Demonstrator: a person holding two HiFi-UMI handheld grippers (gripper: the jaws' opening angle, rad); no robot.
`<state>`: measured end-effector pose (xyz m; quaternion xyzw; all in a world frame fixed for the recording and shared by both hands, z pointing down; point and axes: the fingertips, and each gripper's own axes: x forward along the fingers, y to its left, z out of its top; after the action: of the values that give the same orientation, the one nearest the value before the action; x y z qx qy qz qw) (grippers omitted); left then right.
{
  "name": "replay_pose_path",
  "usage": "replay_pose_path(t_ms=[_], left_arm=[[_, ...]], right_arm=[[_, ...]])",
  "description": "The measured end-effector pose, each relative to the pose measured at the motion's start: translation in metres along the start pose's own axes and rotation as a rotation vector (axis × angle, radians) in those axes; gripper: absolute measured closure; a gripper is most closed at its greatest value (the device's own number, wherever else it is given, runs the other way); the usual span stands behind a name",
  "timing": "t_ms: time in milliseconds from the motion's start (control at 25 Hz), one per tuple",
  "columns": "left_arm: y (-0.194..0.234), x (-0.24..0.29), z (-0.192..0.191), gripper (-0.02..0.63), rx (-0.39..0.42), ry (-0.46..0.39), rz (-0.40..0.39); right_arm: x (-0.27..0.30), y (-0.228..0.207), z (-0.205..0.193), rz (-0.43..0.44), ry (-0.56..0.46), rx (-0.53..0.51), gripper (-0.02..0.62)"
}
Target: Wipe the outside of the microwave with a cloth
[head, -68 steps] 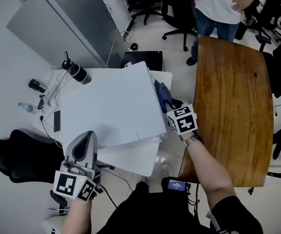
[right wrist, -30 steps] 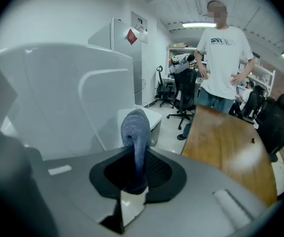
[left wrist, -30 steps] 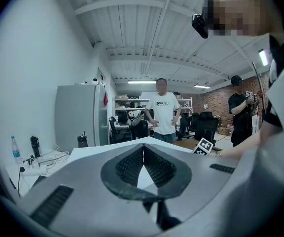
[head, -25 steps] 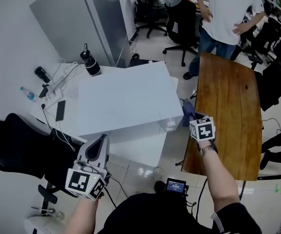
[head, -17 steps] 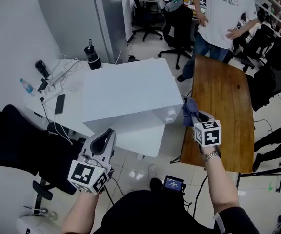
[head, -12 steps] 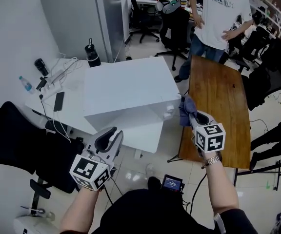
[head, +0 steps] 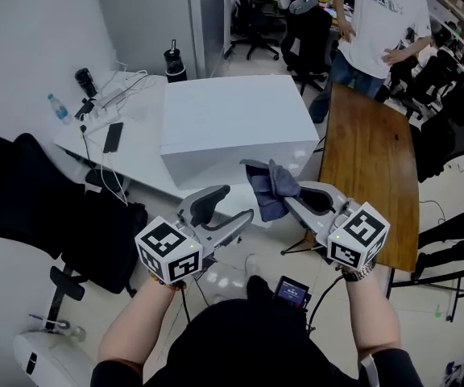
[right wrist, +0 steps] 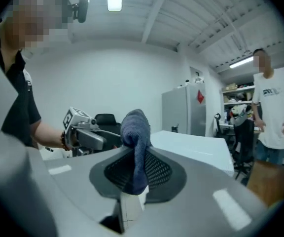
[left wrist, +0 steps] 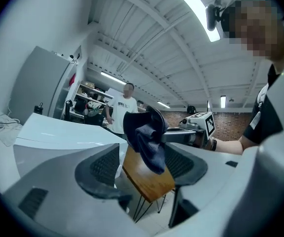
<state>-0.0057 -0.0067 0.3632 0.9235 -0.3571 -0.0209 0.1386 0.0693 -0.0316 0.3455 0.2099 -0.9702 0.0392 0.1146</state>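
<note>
The white microwave [head: 232,123] stands on a white desk ahead of me. My right gripper [head: 287,198] is shut on a dark blue cloth [head: 268,188], held up in the air in front of the microwave. In the right gripper view the cloth [right wrist: 134,147] is pinched between the jaws and droops over them. My left gripper [head: 236,206] faces it from the left; its jaws have just been opening and stand wide. In the left gripper view the cloth [left wrist: 144,139] hangs just ahead of the gap, untouched by the pads.
A long wooden table [head: 373,160] runs along the right. A black office chair [head: 47,208] stands at the left. The desk [head: 131,147] carries a phone, cables and bottles. A person in a white shirt [head: 381,22] stands at the back among more chairs.
The right gripper has left the microwave's right side and swung up and leftward with the cloth. The left gripper has moved right to meet it, and its jaws have opened.
</note>
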Motion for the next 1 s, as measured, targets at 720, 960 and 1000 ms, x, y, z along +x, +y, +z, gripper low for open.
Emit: replay_pose_path(t_ms=[720,960,1000], left_arm=[[-0.008,-0.048,0.007,0.532,0.079,-0.012,0.026],[0.016,-0.061,0.003,0.535,0.171,0.007,0.222],[0.019,-0.064,0.003,0.535,0.183,0.009,0.255]], right_arm=[[0.059,0.088,0.003,0.215,0.043,-0.114,0.527],[0.073,0.080,-0.004,0.183,0.074,-0.131,0.480],[0.073,0.079,-0.004,0.189,0.070,-0.129,0.480]])
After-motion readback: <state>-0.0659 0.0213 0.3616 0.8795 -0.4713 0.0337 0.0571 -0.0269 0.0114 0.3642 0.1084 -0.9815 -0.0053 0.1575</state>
